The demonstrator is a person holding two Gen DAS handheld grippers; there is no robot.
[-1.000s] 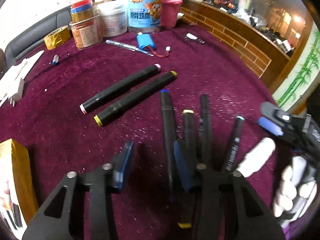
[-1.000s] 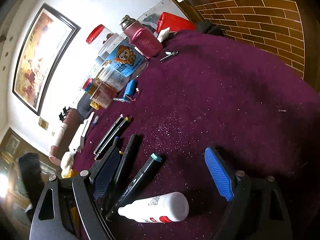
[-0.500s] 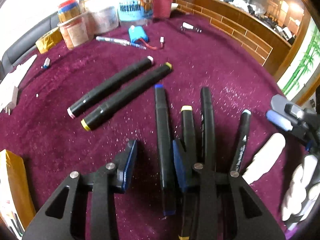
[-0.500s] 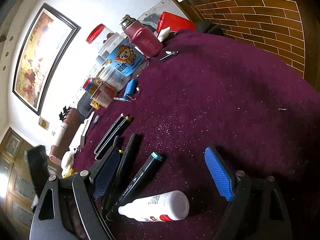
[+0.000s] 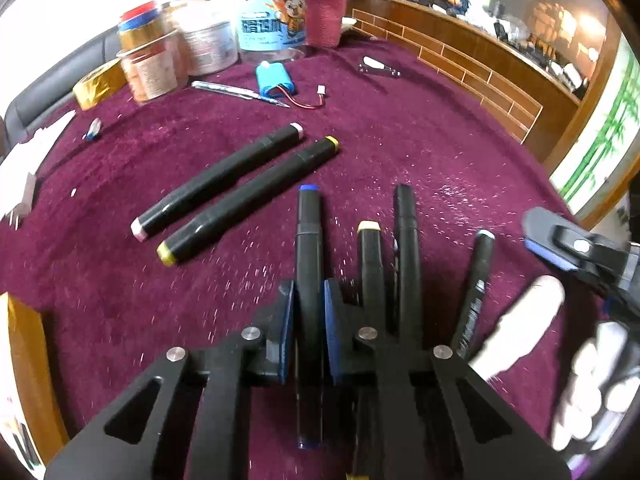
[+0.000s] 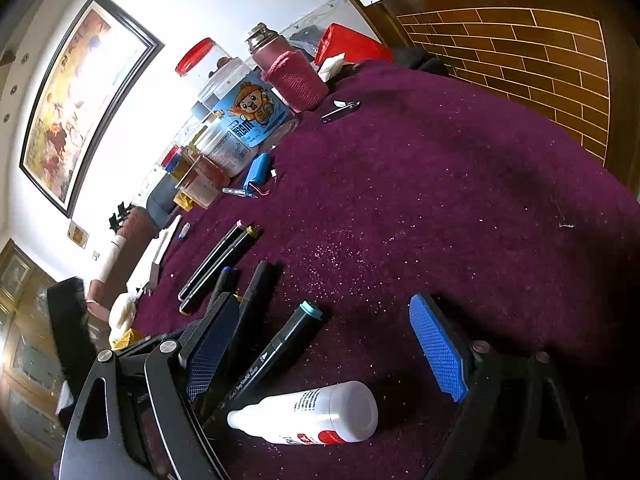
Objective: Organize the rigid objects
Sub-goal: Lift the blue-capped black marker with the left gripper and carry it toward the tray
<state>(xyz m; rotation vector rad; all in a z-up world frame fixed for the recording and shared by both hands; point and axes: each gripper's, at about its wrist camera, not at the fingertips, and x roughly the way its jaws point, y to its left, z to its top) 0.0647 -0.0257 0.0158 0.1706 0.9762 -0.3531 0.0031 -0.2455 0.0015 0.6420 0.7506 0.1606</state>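
Containers: clear jar with cartoon label (image 5: 276,26), pink-sleeved bottle (image 5: 325,20), amber jar (image 5: 149,70) and white tub (image 5: 208,48) stand together at the far edge of the purple cloth (image 5: 420,140); contents too blurred to tell.
Markers, count: seven black markers on the cloth; pink-capped one (image 5: 218,180) and yellow-capped one (image 5: 248,202) lie side by side, apart from the rest.
Other items: one white bottle (image 6: 308,414) lying on its side; one blue battery pack (image 5: 276,82).
My left gripper (image 5: 308,312): jaws have just been closing; pads now pinch the blue-capped marker (image 5: 308,240), pointing steeply down at it.
My right gripper (image 6: 320,356): spread wide, the white bottle between its fingers, not pressed.
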